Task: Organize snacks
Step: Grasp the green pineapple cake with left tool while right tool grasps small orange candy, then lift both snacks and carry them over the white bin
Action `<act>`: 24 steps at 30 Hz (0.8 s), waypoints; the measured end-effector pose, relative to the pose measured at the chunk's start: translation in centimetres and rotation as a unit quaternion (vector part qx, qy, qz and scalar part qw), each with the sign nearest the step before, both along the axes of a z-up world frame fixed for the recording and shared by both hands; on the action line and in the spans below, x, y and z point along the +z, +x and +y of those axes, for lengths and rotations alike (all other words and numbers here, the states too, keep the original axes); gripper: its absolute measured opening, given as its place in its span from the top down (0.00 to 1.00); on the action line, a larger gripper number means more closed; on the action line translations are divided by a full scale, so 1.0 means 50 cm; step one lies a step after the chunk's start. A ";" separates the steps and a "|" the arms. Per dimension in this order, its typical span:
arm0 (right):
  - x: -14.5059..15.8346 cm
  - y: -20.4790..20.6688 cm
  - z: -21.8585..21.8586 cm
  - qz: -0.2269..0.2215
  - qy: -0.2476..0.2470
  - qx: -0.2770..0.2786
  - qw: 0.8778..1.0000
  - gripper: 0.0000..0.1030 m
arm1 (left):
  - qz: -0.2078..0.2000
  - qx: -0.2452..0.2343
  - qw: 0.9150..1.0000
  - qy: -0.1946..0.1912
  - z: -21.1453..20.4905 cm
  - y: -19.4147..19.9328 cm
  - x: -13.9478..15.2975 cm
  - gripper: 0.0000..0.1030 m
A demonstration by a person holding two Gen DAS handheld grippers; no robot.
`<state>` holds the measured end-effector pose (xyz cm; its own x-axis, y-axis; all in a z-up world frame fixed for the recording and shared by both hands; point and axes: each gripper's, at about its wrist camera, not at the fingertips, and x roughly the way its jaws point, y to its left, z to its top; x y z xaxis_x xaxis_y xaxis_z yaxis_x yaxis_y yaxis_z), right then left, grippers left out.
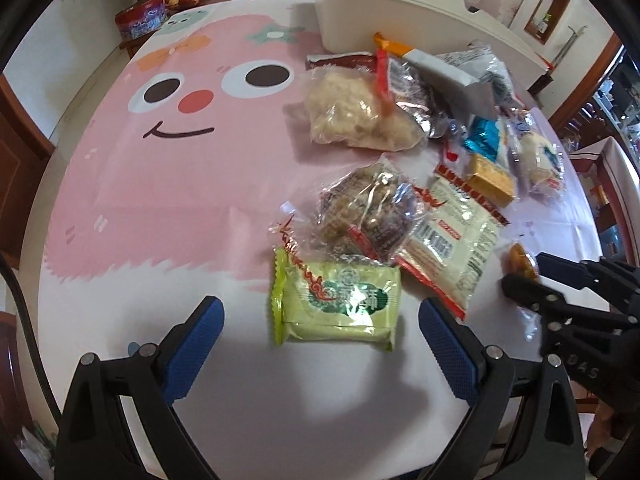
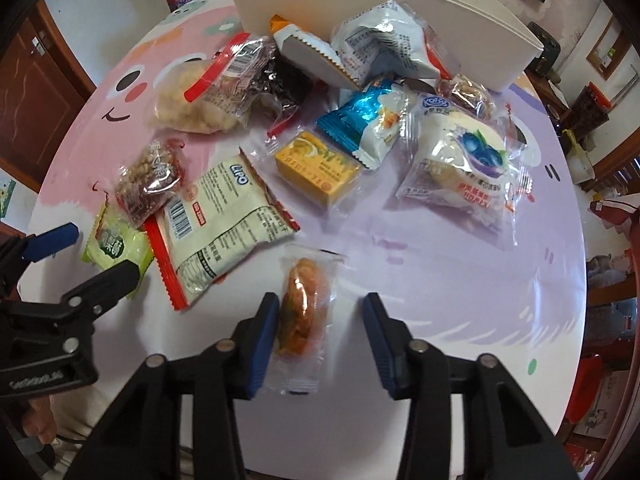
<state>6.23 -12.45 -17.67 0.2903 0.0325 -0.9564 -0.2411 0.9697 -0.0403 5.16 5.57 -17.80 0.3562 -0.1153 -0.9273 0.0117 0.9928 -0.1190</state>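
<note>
Your left gripper (image 1: 320, 328) wide open around green snack pack (image 1: 334, 306). Your right gripper (image 2: 320, 332) open around orange snack pack (image 2: 306, 308), left pad touching it.

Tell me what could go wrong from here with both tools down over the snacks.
1. The right tool touches the orange snack packet with one pad only; closing may just shove it sideways.
2. The left tool straddles the green packet, whose far edge lies under the clear nut bag, which could drag along.
3. Both tools sit close together and may collide.
</note>
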 end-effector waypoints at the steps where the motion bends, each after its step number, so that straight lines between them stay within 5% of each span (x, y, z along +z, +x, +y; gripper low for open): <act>1: 0.000 0.000 -0.001 -0.001 0.000 -0.001 1.000 0.64 | 0.004 0.002 1.000 0.001 0.000 0.003 -0.006 0.05; 10: 0.005 0.004 -0.014 -0.007 0.002 -0.003 1.000 0.72 | 0.002 -0.003 0.999 0.042 -0.018 0.003 -0.022 0.15; 12: 0.004 0.006 -0.012 -0.007 0.002 -0.004 1.000 0.73 | -0.005 -0.005 0.999 0.042 -0.024 0.002 -0.016 0.33; 15: 0.004 0.006 -0.013 -0.007 0.002 -0.004 1.000 0.75 | -0.014 -0.010 0.999 0.041 -0.027 -0.002 -0.007 0.46; 24: 0.013 -0.007 -0.017 -0.002 0.014 0.002 1.000 0.78 | -0.011 -0.016 0.999 0.031 -0.024 -0.015 0.006 0.52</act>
<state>5.88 -13.29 -17.04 0.2943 0.0596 -0.9539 -0.2448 0.9694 -0.0150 4.41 4.35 -17.50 0.3739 -0.0696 -0.9249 0.0459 0.9973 -0.0564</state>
